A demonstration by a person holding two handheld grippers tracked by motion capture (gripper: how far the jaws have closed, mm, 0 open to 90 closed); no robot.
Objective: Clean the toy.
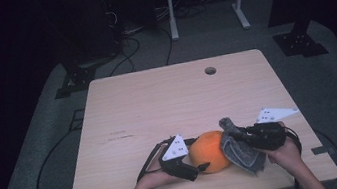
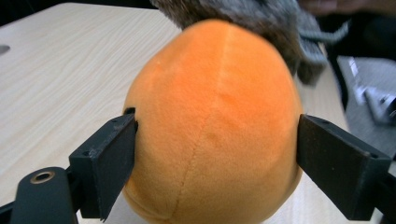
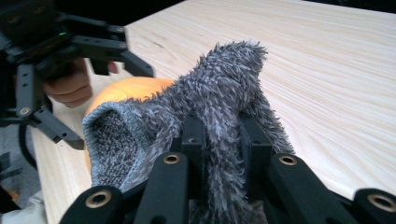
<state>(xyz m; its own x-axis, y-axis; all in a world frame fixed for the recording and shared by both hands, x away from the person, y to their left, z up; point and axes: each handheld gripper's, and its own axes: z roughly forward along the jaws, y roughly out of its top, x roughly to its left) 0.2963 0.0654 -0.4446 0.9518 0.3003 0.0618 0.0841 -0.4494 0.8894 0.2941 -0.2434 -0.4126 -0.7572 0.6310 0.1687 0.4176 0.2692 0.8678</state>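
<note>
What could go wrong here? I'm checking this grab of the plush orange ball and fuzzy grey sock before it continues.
1. The left gripper straddles the round orange plush ball with its right jaw apart from it; the ball may roll off.
2. The right gripper pinches the fuzzy grey sock by a fold, which may slip out.
3. The ball sits close to the wooden table edge.
</note>
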